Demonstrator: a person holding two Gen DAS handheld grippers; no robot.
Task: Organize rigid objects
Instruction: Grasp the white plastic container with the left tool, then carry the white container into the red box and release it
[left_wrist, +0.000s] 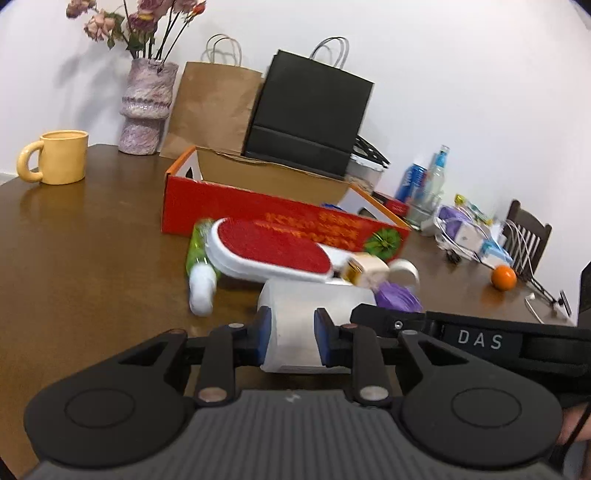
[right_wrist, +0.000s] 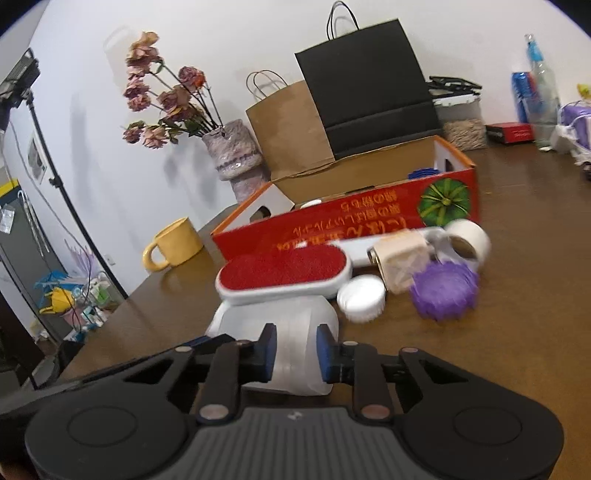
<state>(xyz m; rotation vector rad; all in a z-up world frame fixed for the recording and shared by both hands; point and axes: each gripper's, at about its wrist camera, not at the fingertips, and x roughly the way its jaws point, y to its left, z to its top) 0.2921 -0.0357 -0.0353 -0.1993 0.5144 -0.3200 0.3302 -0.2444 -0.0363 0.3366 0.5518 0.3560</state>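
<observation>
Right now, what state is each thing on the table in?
Left gripper: shut on white jug.
Right gripper: shut on the jug.
Red box: open on top.
Lint brush: lying flat, red side up.
Mug: upright.
Vase: upright, holding flowers.
Black bag: standing.

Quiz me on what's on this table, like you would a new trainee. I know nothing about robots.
1. True or false: the yellow mug stands inside the red box.
2. What sits between the fingers of the left gripper? A) white container B) an orange C) a purple lid
3. Fill in: the lint brush lying in front of the red box has a ___ pad.

Key: 1 false, it stands on the table, apart from the box; 2 A; 3 red.
</observation>
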